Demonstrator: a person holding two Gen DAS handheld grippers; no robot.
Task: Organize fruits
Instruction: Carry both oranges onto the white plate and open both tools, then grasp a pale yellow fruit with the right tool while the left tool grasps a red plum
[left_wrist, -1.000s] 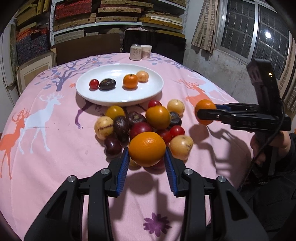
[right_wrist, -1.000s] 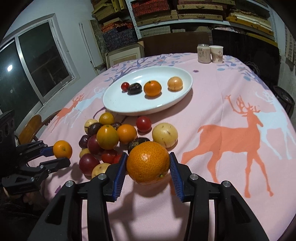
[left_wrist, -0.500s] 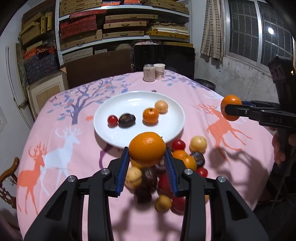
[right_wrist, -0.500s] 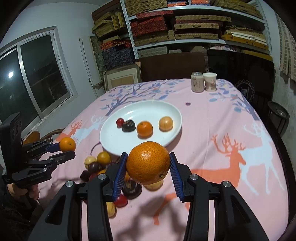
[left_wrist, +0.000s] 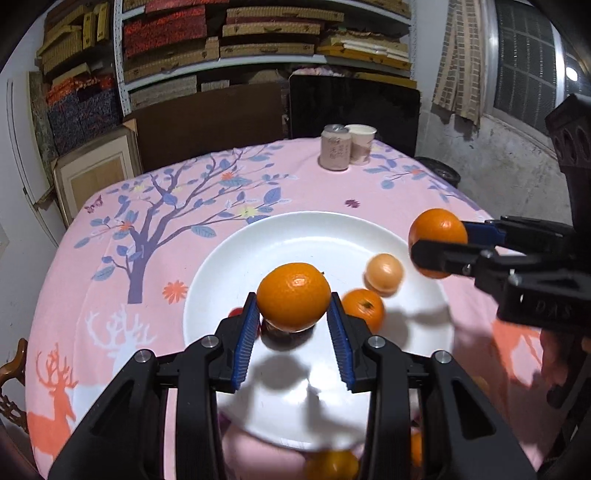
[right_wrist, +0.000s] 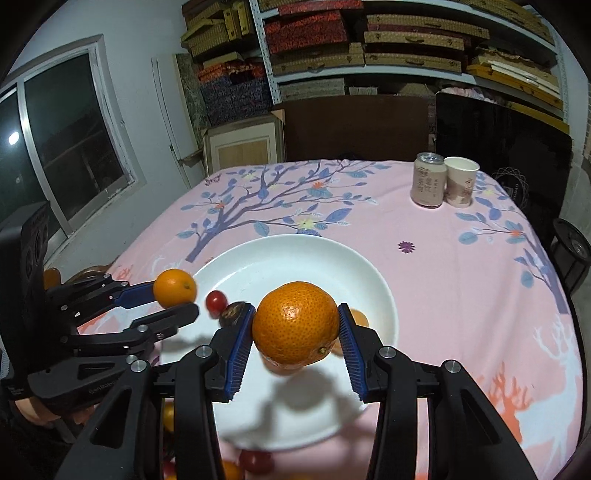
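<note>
Left gripper (left_wrist: 291, 325) was clamped on an orange (left_wrist: 293, 295) at frame center, held above the white plate (left_wrist: 229, 280). Right gripper (right_wrist: 295, 341) was clamped on a second orange (right_wrist: 295, 326), also over the plate, lower center of its view. On the plate: a small orange (left_wrist: 364, 308) and a pale yellow fruit (left_wrist: 384, 273) right of center, a cherry tomato (right_wrist: 216, 301) and a dark fruit (right_wrist: 232, 312) on the left side. Can (right_wrist: 427, 184) and paper cup (right_wrist: 460, 184) stood touching, upper right of the pink tablecloth (right_wrist: 461, 266).
</note>
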